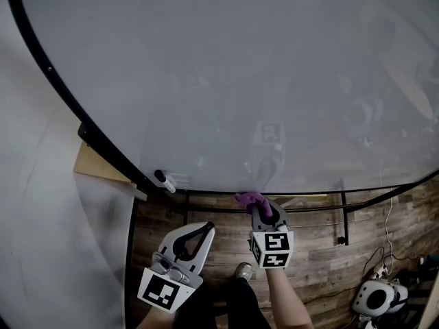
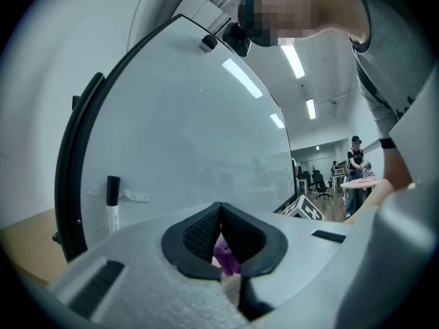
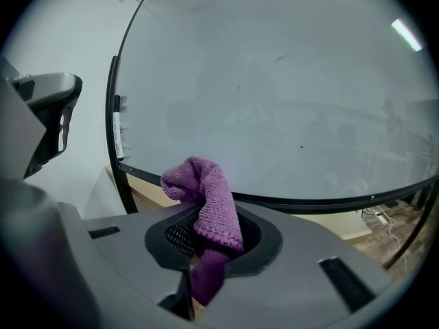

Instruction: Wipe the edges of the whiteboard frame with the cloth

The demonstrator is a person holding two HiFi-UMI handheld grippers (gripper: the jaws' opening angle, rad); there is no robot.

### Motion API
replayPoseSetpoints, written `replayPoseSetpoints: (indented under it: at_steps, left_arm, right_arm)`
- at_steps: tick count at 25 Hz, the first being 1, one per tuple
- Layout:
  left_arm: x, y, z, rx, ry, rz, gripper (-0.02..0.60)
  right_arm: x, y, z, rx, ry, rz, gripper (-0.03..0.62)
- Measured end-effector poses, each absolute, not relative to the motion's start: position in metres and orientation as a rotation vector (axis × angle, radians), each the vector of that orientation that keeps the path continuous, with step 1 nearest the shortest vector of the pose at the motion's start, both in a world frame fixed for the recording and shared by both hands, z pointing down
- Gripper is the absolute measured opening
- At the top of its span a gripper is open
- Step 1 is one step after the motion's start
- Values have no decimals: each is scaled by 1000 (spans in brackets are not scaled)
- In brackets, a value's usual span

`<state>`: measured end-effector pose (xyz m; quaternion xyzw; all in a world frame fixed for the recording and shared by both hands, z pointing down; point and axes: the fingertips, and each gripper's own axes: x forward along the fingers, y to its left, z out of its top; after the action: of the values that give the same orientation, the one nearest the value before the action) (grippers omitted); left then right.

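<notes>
Left gripper (image 1: 204, 229): jaws pressed together, nothing clearly pinched, tips below the frame's bottom edge.
Cloth (image 1: 252, 199): purple, bunched, sticking out beyond the right fingertips, up at the whiteboard frame (image 1: 309, 192).
Right gripper (image 1: 266, 211): jaws clamped on the cloth.

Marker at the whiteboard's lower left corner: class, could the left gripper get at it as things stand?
Probably yes. The marker sits just above the left gripper, and nothing shows between them. The gripper's jaws are together, though, so they would need to open first.
</notes>
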<state>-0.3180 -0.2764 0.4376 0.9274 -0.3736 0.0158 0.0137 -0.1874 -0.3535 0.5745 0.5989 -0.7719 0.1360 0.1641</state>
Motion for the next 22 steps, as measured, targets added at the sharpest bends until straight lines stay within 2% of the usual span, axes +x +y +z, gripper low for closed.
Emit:
replayPoseSetpoints:
  at_steps: [12,22]
  left_arm:
    - [-267,-266,425,2889,-1257,36,17]
    - [-253,-259,422,2884,-1292,35,17]
  right_arm:
    - [-121,-345,569,1676,-2211,374,61]
    - [-117,-347,572,1637,-2225,370,61]
